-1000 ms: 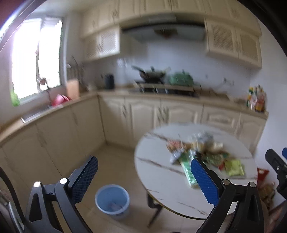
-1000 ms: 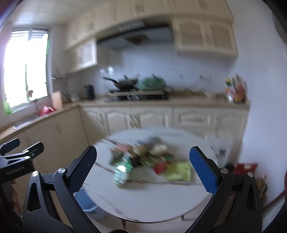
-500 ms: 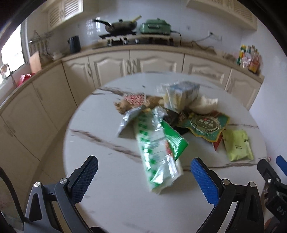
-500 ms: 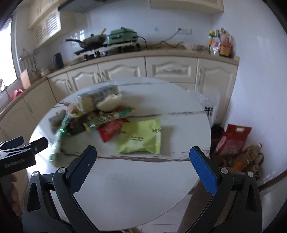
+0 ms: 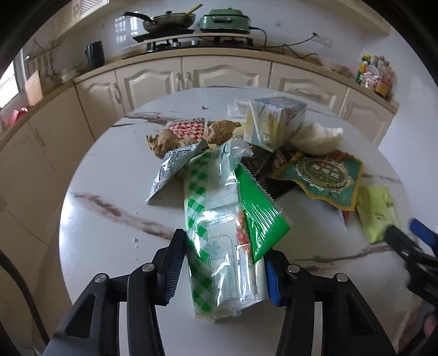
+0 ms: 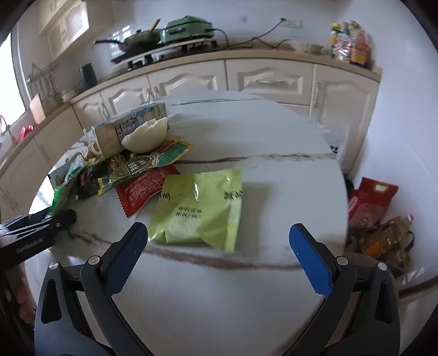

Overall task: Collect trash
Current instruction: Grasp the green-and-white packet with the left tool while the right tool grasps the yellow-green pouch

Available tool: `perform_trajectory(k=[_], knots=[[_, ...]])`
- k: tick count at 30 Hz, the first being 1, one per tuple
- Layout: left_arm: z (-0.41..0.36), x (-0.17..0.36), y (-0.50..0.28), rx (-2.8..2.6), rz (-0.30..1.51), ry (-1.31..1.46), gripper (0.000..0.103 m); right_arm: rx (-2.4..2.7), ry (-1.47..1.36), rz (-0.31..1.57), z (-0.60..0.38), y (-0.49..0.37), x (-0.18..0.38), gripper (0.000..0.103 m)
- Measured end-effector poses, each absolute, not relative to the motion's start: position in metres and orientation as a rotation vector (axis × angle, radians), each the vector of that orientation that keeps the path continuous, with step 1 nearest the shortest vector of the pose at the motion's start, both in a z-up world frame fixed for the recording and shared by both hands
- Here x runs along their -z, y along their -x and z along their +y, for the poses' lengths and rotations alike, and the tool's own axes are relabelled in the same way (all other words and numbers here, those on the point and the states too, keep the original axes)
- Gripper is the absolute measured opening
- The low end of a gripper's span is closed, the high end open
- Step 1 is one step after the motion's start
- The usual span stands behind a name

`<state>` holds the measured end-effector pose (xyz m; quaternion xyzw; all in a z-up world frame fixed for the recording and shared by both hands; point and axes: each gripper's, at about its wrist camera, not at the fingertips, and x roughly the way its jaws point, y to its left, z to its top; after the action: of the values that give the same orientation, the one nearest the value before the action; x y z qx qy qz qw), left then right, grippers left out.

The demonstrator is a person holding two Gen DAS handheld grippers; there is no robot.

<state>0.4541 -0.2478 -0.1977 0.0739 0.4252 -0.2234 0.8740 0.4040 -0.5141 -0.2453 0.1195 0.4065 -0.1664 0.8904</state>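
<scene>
A pile of wrappers lies on the round white marble table (image 5: 109, 208). My left gripper (image 5: 223, 269) has its jaws around the near end of a clear bag with green checks (image 5: 216, 232), pads touching both sides. A green foil wrapper (image 5: 260, 216) lies on that bag. A milk carton (image 5: 273, 123), a white crumpled wad (image 5: 314, 137) and a teal-gold packet (image 5: 325, 175) lie behind. My right gripper (image 6: 219, 249) is open, just short of a yellow-green packet (image 6: 199, 210) beside a red wrapper (image 6: 139, 189).
Cream kitchen cabinets (image 5: 191, 74) and a counter with a stove, pan and green cooker (image 5: 224, 20) run behind the table. Red bags and a bottle (image 6: 377, 219) sit on the floor right of the table. The left gripper's body shows at the right view's left edge (image 6: 32, 232).
Both grippers came down and forward to the table. The left jaws narrowed from wide open onto the green-checked bag. The right gripper stayed open and neared the yellow-green packet.
</scene>
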Motion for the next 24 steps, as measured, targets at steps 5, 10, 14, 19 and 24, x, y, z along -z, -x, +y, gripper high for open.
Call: perform_trajectory(k=[5,10,14,19,24], knots=[[-0.223,0.192,-0.443,0.524,0.886,-0.133,0.041,0.316,-0.189,0.932,-0.508,-0.434,0.255,0.103],[-0.197,0.176,-0.432,0.57,0.875,-0.109,0.04,0.289,-0.136,1.037,-0.505,-0.451,0.259,0.103],[-0.18,0.162,-0.418,0.594,0.854,-0.103,0.039,0.267,-0.132,1.038,-0.504,-0.451,0.26,0.095],[-0.158,0.152,-0.404,0.619,0.842,-0.092,0.031,0.248,-0.125,1.017,-0.499,-0.44,0.253,0.055],[-0.146,0.161,-0.395,0.67,0.882,-0.083,0.011,0.254,-0.157,0.982,-0.503,-0.432,0.25,0.022]])
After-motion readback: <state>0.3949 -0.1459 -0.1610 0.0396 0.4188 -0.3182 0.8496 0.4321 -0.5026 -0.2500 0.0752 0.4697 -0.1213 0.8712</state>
